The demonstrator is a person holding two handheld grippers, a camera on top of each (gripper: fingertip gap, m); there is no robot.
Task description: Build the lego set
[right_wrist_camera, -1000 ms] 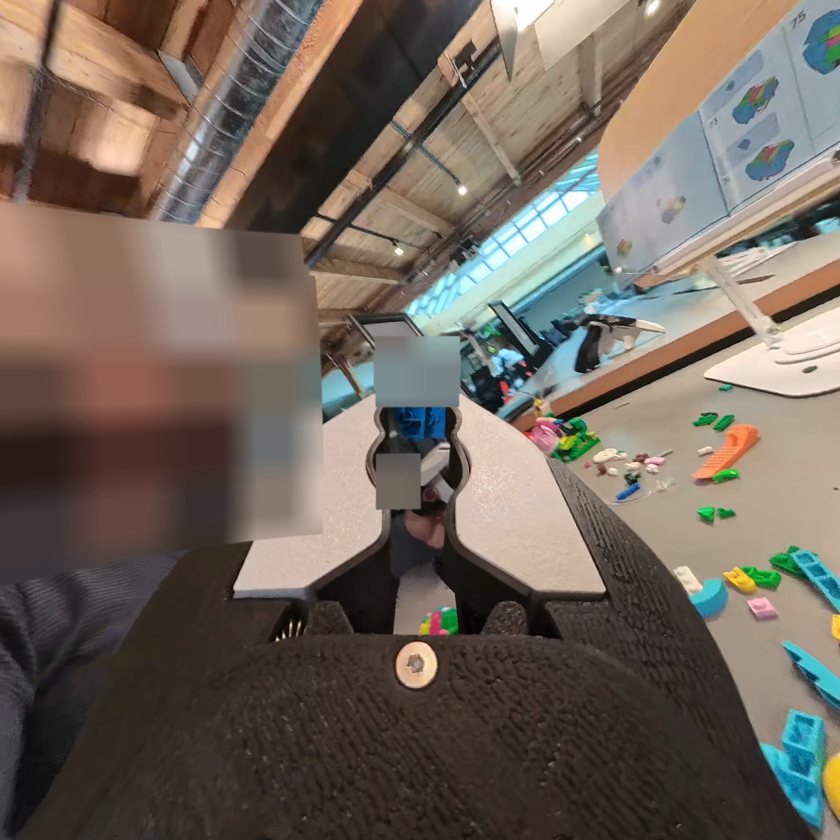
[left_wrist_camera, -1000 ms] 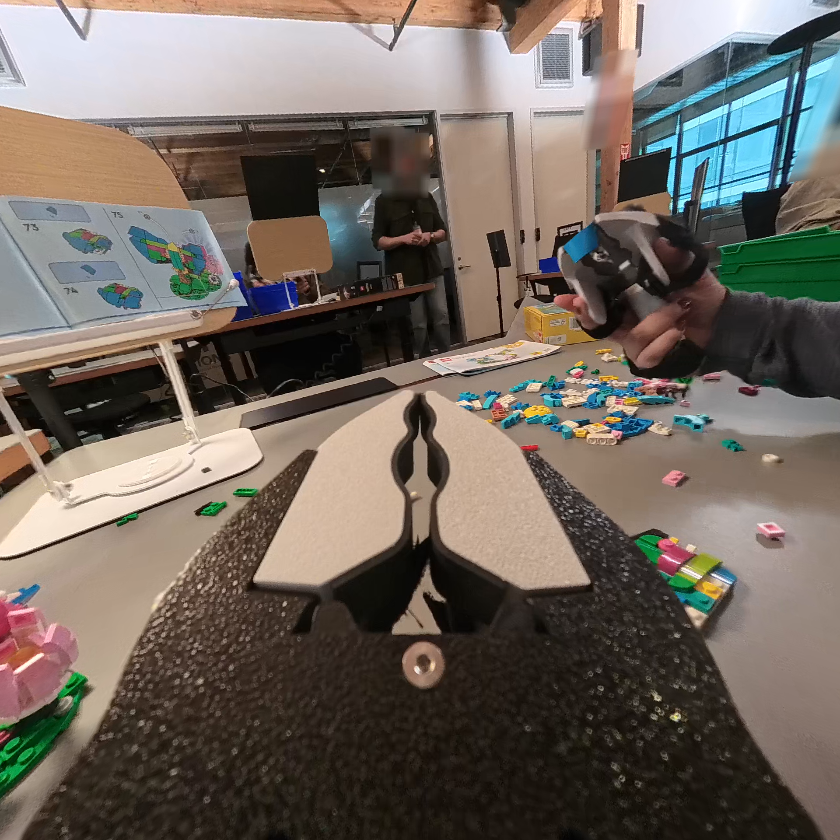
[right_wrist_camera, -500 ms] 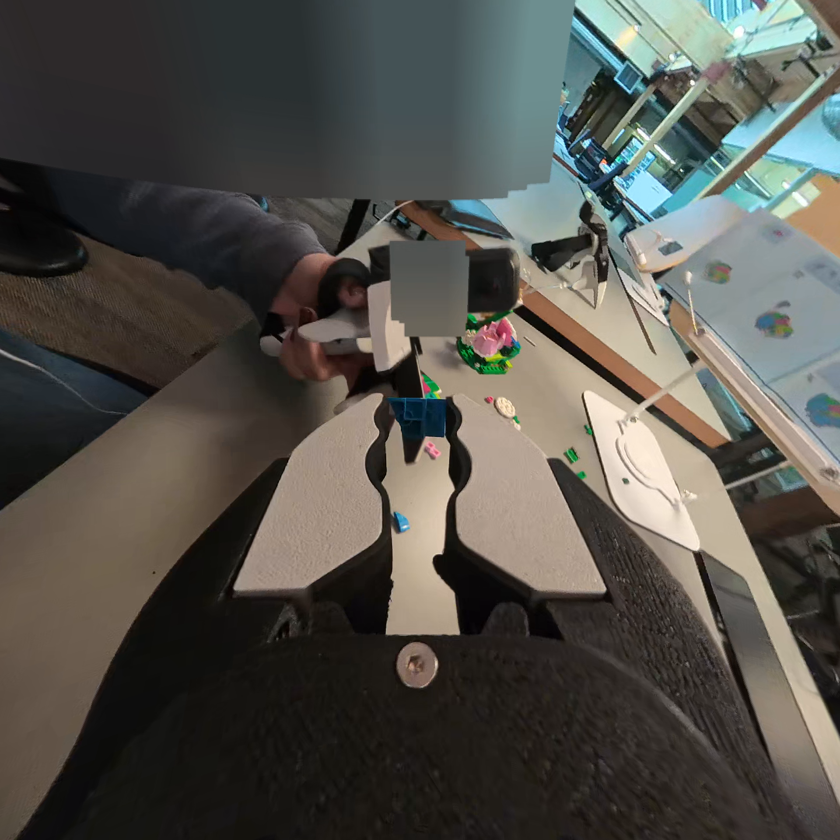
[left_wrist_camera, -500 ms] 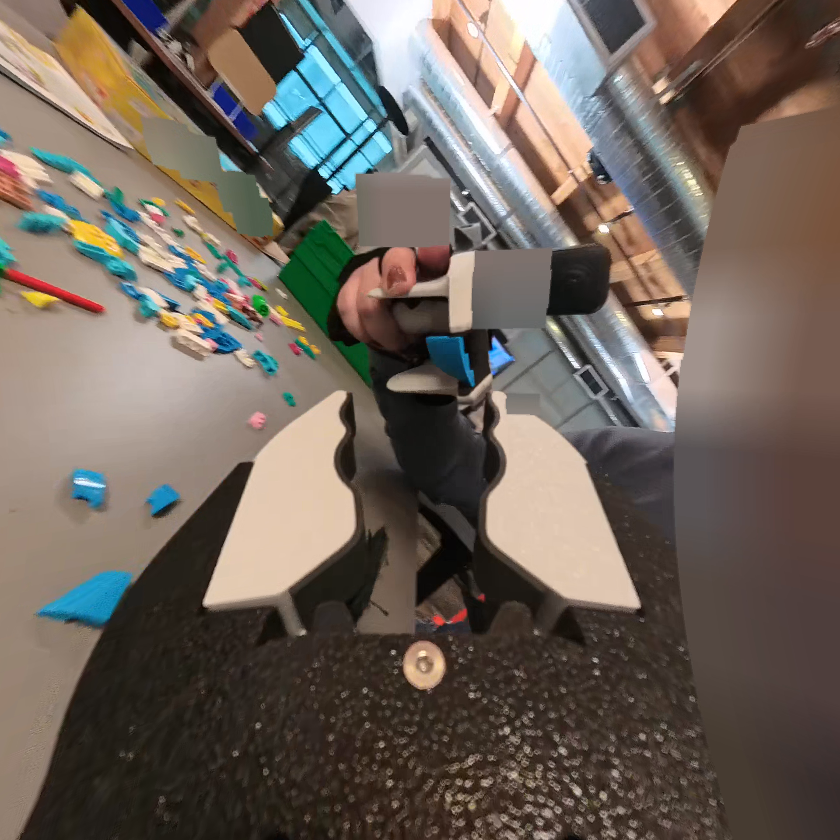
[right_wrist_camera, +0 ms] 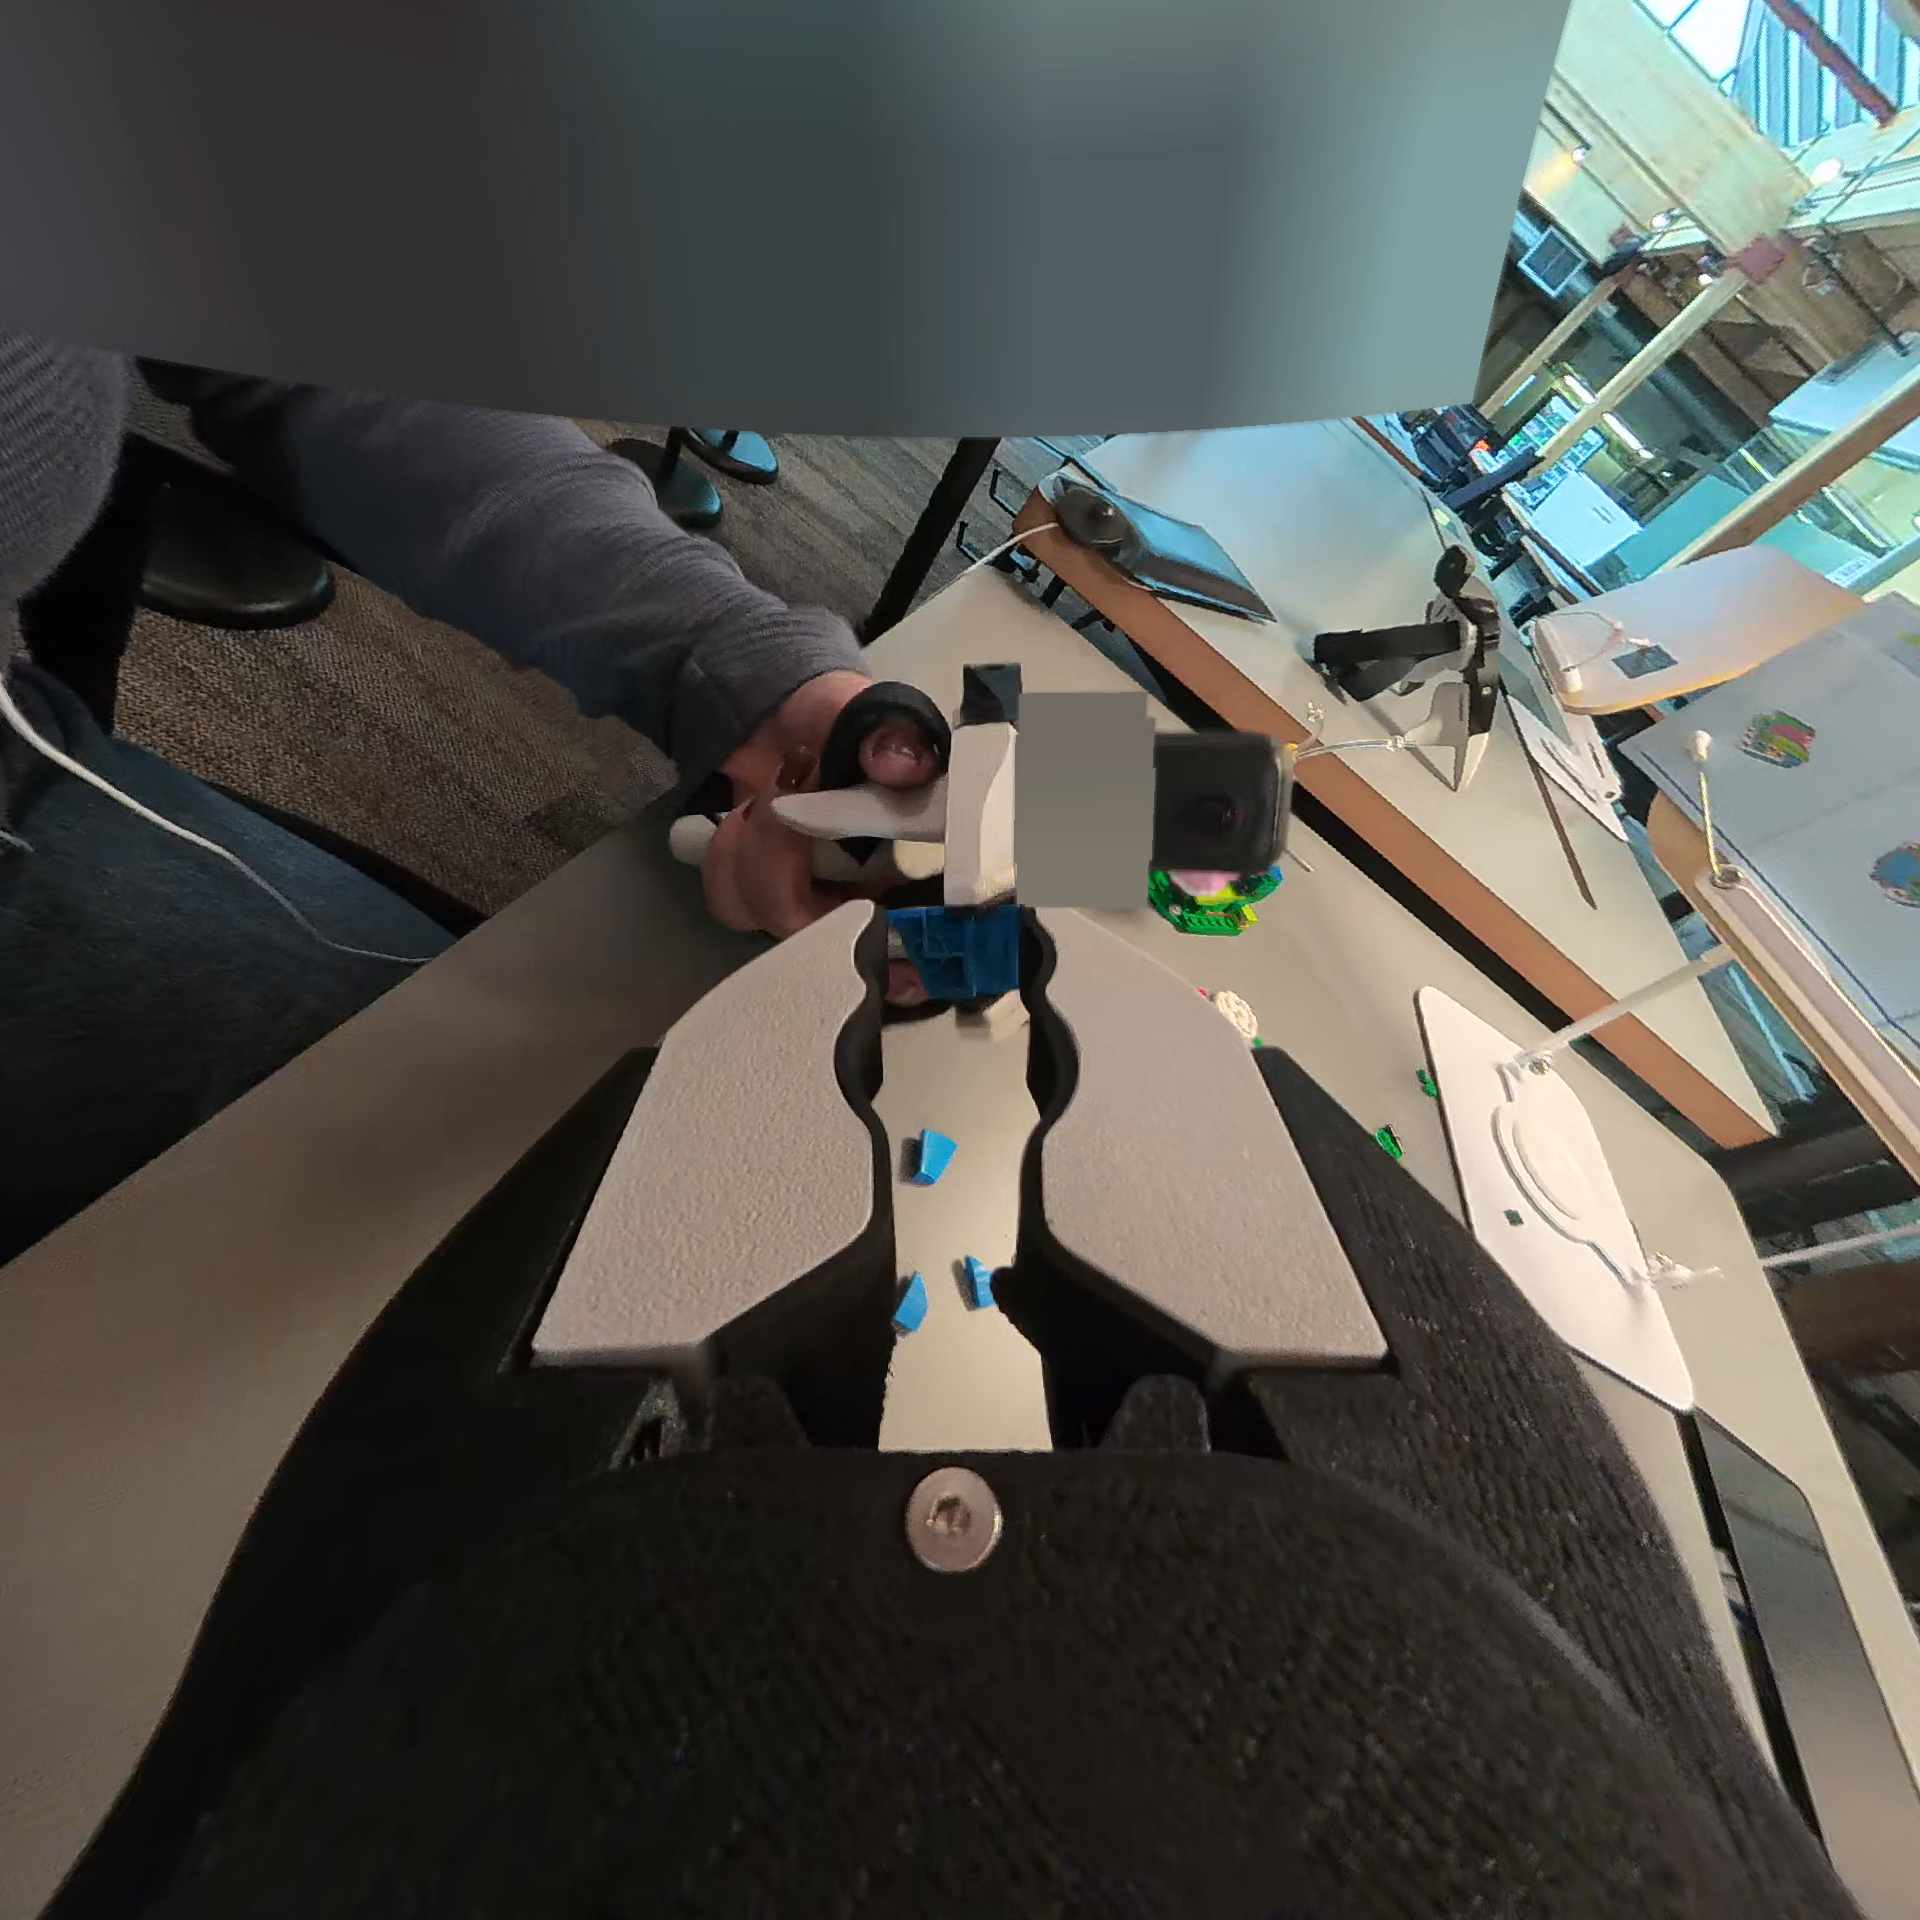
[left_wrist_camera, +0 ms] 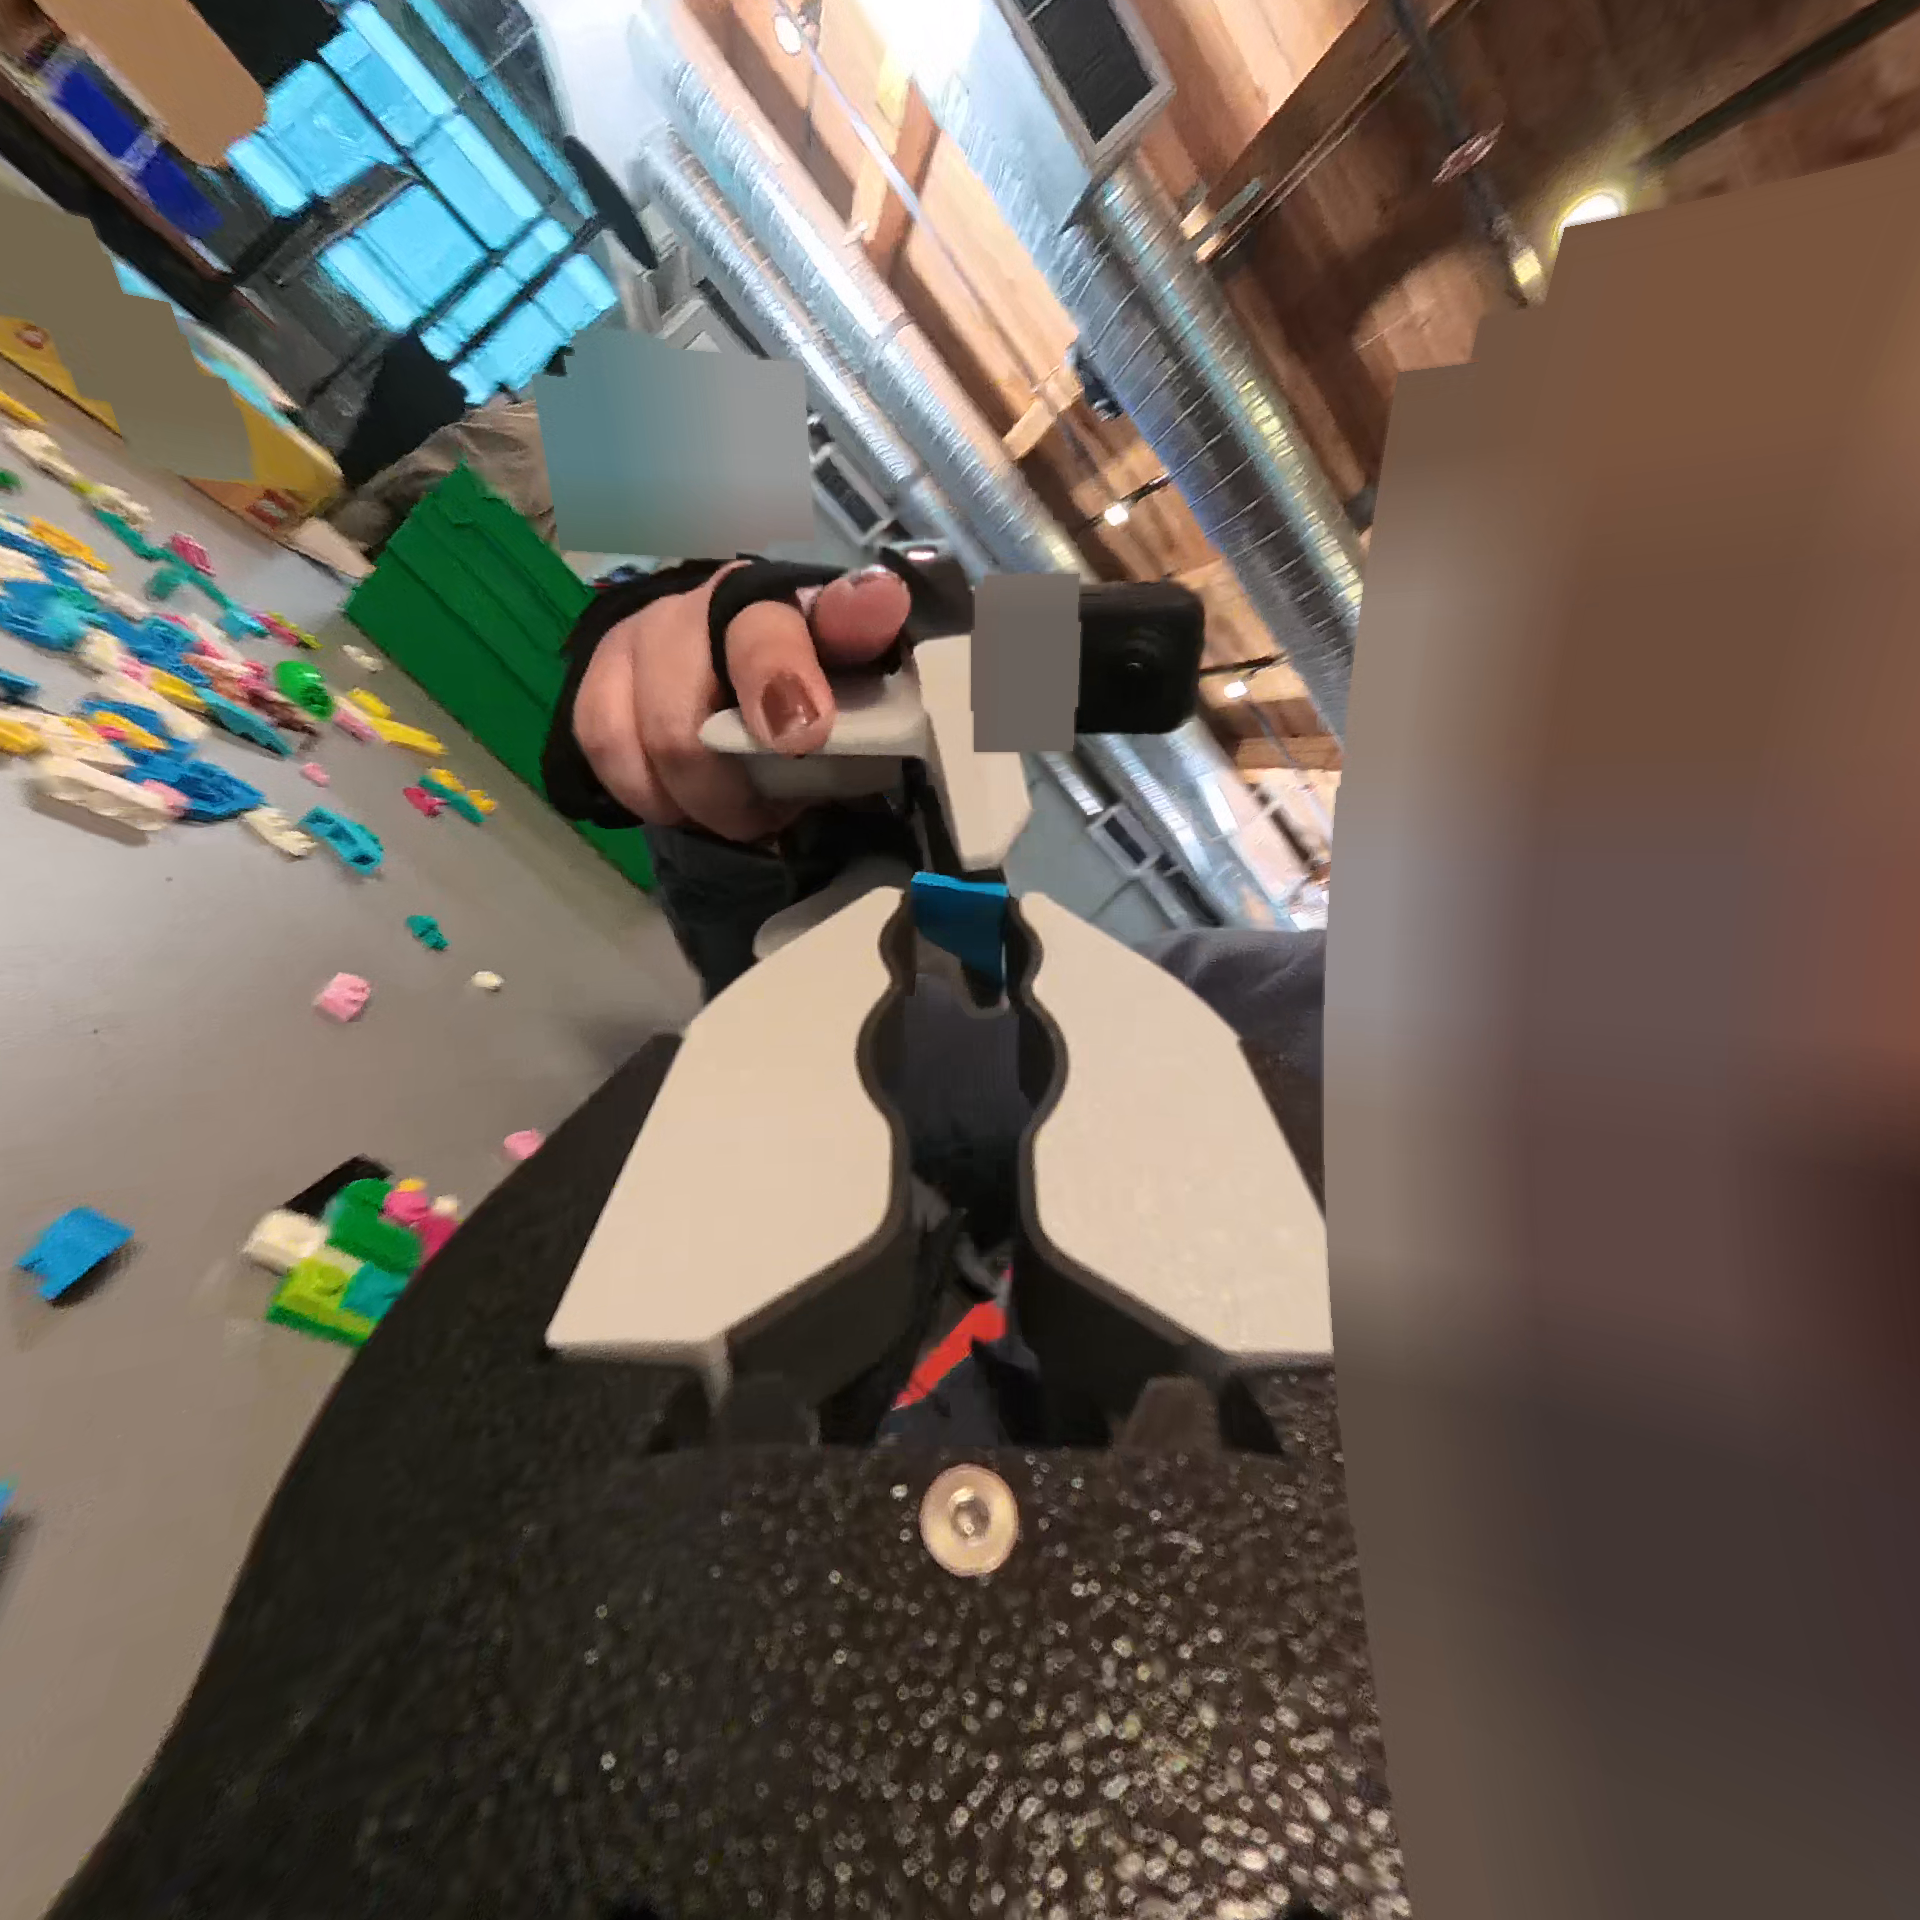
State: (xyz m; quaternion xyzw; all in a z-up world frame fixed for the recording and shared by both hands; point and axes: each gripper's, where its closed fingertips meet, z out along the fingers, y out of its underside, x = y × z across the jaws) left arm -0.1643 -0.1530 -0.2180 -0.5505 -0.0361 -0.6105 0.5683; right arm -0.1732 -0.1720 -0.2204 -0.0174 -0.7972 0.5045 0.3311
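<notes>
A small blue lego piece (left_wrist_camera: 958, 920) is held in the air between both grippers, which face each other tip to tip. My right gripper (right_wrist_camera: 956, 935) is shut on it (right_wrist_camera: 956, 951). My left gripper (left_wrist_camera: 961, 914) has its tips against the piece's two sides, at right angles to the right gripper's hold. In the left wrist view the right gripper's white fingers (left_wrist_camera: 971, 790) show above the piece, held by a hand (left_wrist_camera: 665, 727). In the right wrist view the left gripper's fingers (right_wrist_camera: 977, 821) show edge-on.
On the grey table (left_wrist_camera: 156, 1039) are a pile of loose bricks (left_wrist_camera: 125, 665), a partial green and pink build (left_wrist_camera: 353, 1257) and a green bin (left_wrist_camera: 478, 644). The right wrist view shows small blue pieces (right_wrist_camera: 930, 1153), a pink flower build (right_wrist_camera: 1210, 899), a booklet stand (right_wrist_camera: 1548, 1174). The tips of both grippers are at nearly the same place.
My left gripper swung up from the table to face the right one, opened wide, then narrowed onto the blue piece. The right gripper kept its hold and turned down toward the table.
</notes>
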